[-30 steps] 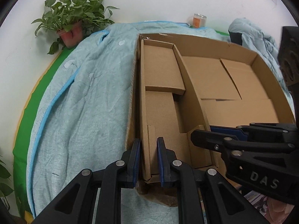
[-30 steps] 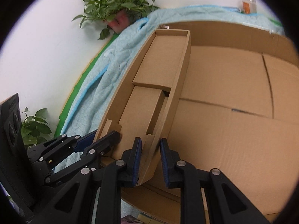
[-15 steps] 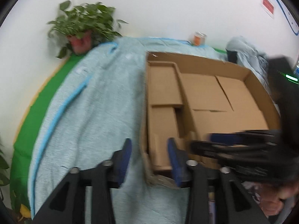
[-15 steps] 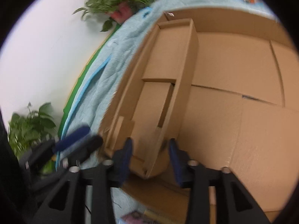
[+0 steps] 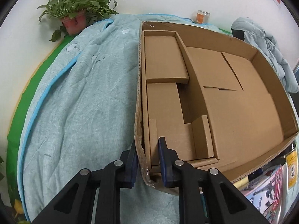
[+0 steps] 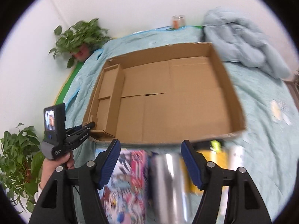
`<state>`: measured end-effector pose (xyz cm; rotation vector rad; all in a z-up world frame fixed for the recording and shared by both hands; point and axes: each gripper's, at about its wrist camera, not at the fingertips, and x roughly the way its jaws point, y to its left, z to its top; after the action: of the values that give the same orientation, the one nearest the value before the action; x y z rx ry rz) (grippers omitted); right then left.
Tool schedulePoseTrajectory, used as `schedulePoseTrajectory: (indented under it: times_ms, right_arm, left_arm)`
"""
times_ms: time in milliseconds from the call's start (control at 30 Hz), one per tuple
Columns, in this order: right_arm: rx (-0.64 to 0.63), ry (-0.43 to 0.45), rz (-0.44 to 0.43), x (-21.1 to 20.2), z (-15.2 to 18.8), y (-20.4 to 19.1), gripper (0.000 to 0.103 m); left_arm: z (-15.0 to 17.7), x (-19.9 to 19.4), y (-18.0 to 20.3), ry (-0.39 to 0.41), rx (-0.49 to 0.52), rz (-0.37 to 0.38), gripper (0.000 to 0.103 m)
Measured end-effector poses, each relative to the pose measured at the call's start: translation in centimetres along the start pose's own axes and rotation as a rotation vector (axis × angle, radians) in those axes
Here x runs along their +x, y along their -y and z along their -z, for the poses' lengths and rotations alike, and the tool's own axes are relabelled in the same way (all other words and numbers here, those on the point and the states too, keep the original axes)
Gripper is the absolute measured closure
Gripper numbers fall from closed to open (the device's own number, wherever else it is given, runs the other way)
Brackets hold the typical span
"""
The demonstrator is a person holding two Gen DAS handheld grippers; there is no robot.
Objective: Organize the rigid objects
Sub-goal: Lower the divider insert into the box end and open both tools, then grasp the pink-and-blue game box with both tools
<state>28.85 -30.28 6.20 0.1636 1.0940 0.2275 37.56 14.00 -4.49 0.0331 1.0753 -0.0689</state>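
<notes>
Both differ: left gripper (image 5: 147, 161) jaws clamp the cardboard box (image 5: 139, 85) wall, right gripper (image 6: 150, 163) jaws just opened, empty.

- The plain brown corrugated cardboard box (image 5: 220, 37) is one tan shade inside and out, as is the brown cardboard insert (image 5: 164, 100) in its left part.
- The pale teal quilted blanket (image 5: 84, 93) has a brighter blue piped edge and small light patches.
- A bright green mat (image 5: 35, 71) shows beyond the blanket, edged in yellow.
- The leafy green plant (image 5: 80, 0) stands in a dull red pot.
- The black left gripper (image 5: 146, 158) carries blue pads; so does the black right gripper (image 6: 150, 160).
- The shiny silver metal can (image 6: 168, 184) is blurred.
- A flat multicoloured printed box (image 6: 129, 183) shows pink, red and blue.
</notes>
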Motion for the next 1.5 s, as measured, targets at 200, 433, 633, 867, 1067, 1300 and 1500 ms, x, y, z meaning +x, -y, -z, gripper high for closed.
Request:
schedulePoseTrajectory:
  times_ms: [200,433,633,867,1067,1300,1500]
  right_arm:
    - [0.023,-0.014,-0.032,-4.2,1.2,-0.4,0.036]
    - [-0.028,-0.042,-0.130,-5.5,2.7,-1.7,0.033]
    - [-0.020,-0.071,-0.128,-4.6,3.3,-1.7,0.033]
    - [-0.062,-0.122,-0.134,-3.8,5.1,-2.2,0.033]
    - [-0.161,-0.076,-0.121,-2.7,8.1,-2.1,0.033]
    - [-0.301,-0.178,-0.281,3.8,12.9,-2.1,0.033]
    - [-0.319,-0.188,-0.252,7.0,14.0,-2.5,0.033]
  left_arm:
    - [1.2,-2.6,0.9,0.076,0.054,-0.160,0.025]
    - [5.1,-10.3,2.4,0.245,0.024,-0.087,0.012]
    - [8.6,-14.0,4.0,0.256,-0.008,-0.010,0.011]
    - [11.4,-15.5,3.2,0.199,-0.075,0.081,0.011]
    - [12.7,-14.8,2.9,0.140,-0.094,0.222,0.011]
    - [14.2,-12.0,5.1,0.034,-0.078,0.371,0.012]
    - [14.8,-9.7,6.7,-0.043,-0.058,0.388,0.018]
